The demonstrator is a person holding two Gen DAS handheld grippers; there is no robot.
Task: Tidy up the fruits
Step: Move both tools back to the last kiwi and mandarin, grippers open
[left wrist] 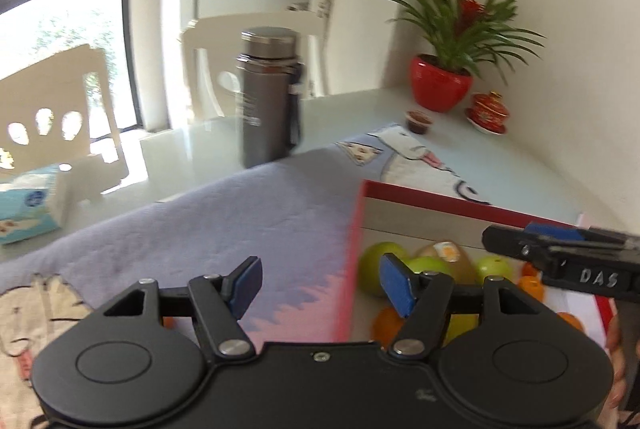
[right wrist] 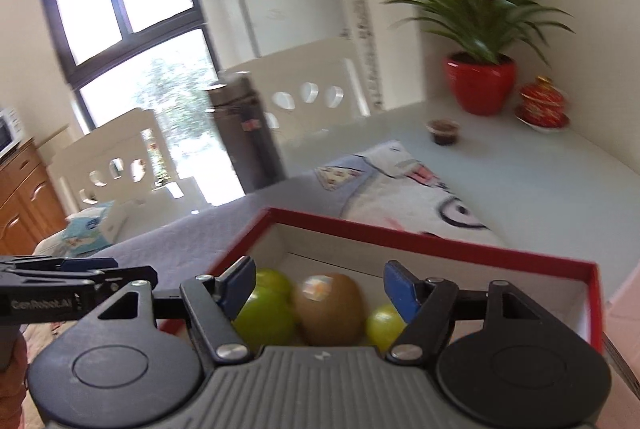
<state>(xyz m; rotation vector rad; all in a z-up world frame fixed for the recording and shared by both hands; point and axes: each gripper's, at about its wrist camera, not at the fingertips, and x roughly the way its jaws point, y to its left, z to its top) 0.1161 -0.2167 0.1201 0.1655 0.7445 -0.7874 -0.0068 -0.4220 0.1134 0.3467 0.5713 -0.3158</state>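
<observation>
Left of the red box, the left gripper hangs with jaws apart, empty. Ahead of the right gripper, also apart and empty, sit green apples and a kiwi. Best to lower squarely over one fruit, clear of the rim.

Each camera sits just behind its own tongs, looking forward and down across the desk — the left tongs beside the red box, the right tongs close above it. Both views share box, flask and potted plant.
</observation>
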